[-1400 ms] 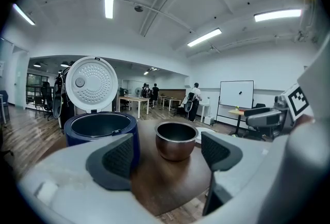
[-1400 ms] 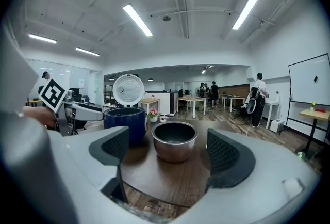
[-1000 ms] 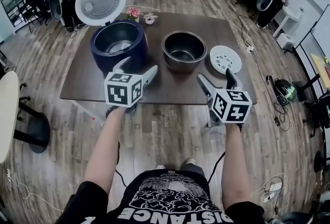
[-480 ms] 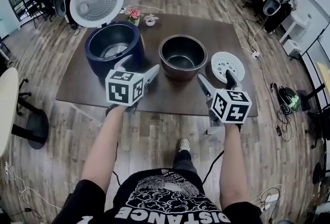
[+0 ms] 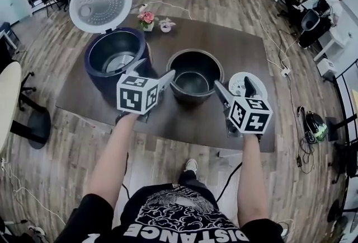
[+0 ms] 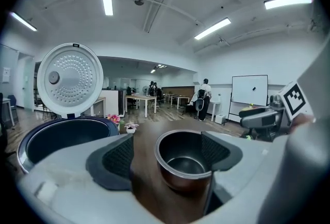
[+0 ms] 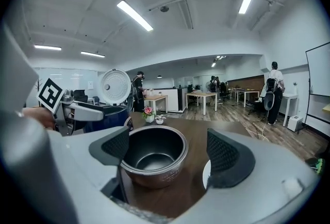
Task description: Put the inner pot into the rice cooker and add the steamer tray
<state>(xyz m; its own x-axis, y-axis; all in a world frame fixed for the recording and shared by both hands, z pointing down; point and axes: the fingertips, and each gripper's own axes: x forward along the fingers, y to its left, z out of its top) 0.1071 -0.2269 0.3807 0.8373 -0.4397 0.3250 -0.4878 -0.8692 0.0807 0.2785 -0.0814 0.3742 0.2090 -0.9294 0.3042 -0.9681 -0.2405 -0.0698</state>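
Inner pot [image 5: 194, 75] is standing upright on the table [image 5: 224, 40], just beyond the two pairs of fingers and between them. The step in hand, as I judge it, is taking it by the rim. To do that well, the grippers should be closing on opposite sides of the rim, one finger inside the wall and one outside, level with each other, so the pot is rising without tilting.

Left gripper [image 5: 152, 70] is holding its fingers [image 6: 116, 158] spread wide, grasping and touching nothing; the pot is showing ahead, nearer its right finger. Right gripper [image 5: 232, 85] is likewise gaping and empty, with the pot lying ahead by its left finger and the white steamer tray [image 5: 258, 86] beyond its right one.

Farther off, left of the left fingers, the rice cooker [image 5: 114, 56] is waiting with its lid [image 5: 100, 4] raised and no pot inside it.
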